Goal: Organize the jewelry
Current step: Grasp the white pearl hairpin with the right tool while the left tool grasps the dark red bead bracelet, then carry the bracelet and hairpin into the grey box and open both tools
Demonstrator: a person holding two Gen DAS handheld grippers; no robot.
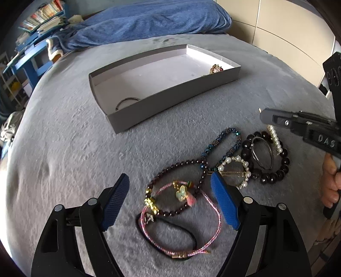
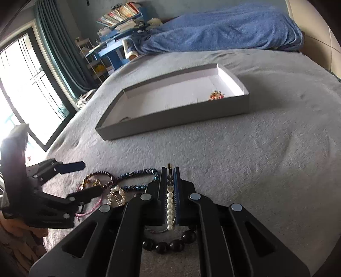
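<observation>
Pearl clip (image 2: 169,204) is pinched between the pads of the right hand-held gripper (image 2: 169,170), lying lengthwise along the fingers, one end poking past the tips. In the left view the clip (image 1: 275,138) sits over the dark bead bracelet (image 1: 266,162), gripper tip just above it.

Rest of the jewelry is bunched on the grey bed cover (image 1: 64,138): blue bead bracelet (image 1: 223,142), pearl ring bracelet (image 1: 234,170), maroon bead bracelet (image 1: 177,185), pink cord (image 1: 191,221) with a butterfly charm, black hair tie (image 1: 166,238). Several overlap.

Left hand-held gripper (image 1: 170,204) is spread wide, low over the maroon bracelet and pink cord, pads on either side of them, touching nothing visible.

Grey box (image 1: 162,81) lies farther back on the bed, open top, well apart from the pile. Inside: a thin ring (image 1: 127,102) at its left end, a gold-red piece (image 1: 216,69) at the right end; floor between them is bare.

Bare cover between pile and box. Blue blanket (image 1: 149,21) behind the box. Blue shelf with books (image 2: 121,15) and a bright window (image 2: 25,85) to the left, beige wall panels to the right.
</observation>
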